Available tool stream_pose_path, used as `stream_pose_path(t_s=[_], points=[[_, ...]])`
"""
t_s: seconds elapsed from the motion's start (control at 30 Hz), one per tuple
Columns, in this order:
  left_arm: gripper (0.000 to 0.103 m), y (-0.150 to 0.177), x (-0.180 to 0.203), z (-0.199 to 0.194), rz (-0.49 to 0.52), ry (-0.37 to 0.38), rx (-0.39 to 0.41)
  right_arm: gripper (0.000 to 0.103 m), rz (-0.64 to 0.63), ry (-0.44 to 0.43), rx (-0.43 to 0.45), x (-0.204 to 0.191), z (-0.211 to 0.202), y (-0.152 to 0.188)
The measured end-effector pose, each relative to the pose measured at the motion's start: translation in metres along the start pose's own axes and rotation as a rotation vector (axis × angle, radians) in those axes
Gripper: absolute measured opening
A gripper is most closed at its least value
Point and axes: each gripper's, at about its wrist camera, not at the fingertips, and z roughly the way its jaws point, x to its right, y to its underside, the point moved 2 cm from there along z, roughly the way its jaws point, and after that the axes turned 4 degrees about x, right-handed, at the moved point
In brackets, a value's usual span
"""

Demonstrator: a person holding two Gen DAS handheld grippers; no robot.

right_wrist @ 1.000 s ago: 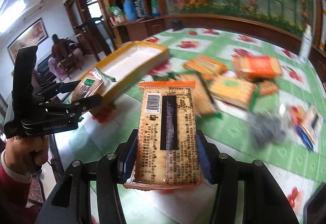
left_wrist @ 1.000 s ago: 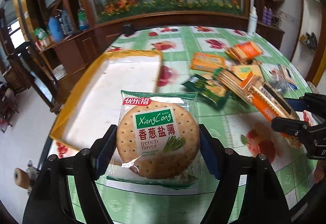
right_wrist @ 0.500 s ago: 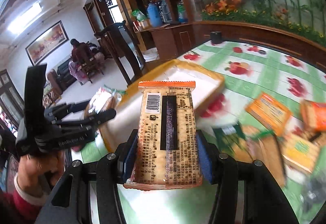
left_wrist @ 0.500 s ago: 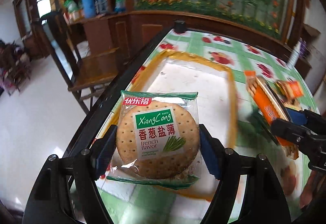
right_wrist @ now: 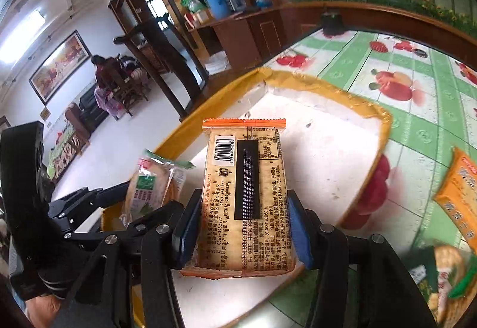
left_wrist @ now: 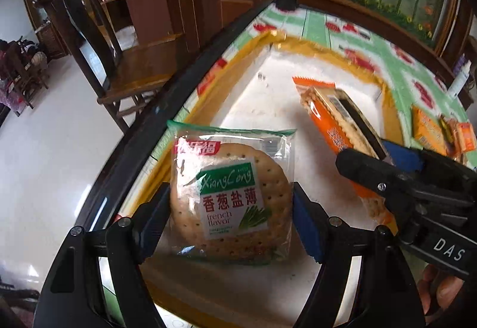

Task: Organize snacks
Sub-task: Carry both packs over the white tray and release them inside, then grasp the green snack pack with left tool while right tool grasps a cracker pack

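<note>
My left gripper is shut on a round cracker pack with a green label, its blue pads pressing both sides. It hangs over the near left part of a white tray with a yellow rim. My right gripper is shut on an orange cracker pack, barcode side up, held over the same tray. In the left wrist view the right gripper comes in from the right with the orange pack. The right wrist view shows the left gripper at the lower left, holding the round pack.
The tray lies at the table's corner, on a green checked cloth with fruit prints. Several more snack packs lie right of the tray. A wooden chair and a cabinet stand past the table edge. A person sits far off.
Both grippers have swung left from over the loose snacks to over the tray, each keeping its pack. The left gripper has rolled a little, and the tray now fills both views.
</note>
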Motion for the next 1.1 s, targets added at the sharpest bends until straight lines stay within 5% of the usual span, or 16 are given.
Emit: stream_pose_path(t_s=[0.43, 0.83, 1.1], points=[[0.079, 0.004, -0.004, -0.012, -0.037, 0.001, 0.007, 0.057, -0.013, 0.010, 0.009, 0.000, -0.006, -0.001], [0.086, 0.009, 0.013, -0.068, 0.023, -0.071, 0.188, 0.072, 0.025, 0.056, 0.113, 0.019, -0.082, 0.016], [0.087, 0.017, 0.049, -0.088, 0.052, 0.010, 0.215, 0.078, 0.076, 0.122, 0.192, 0.051, -0.155, 0.052]])
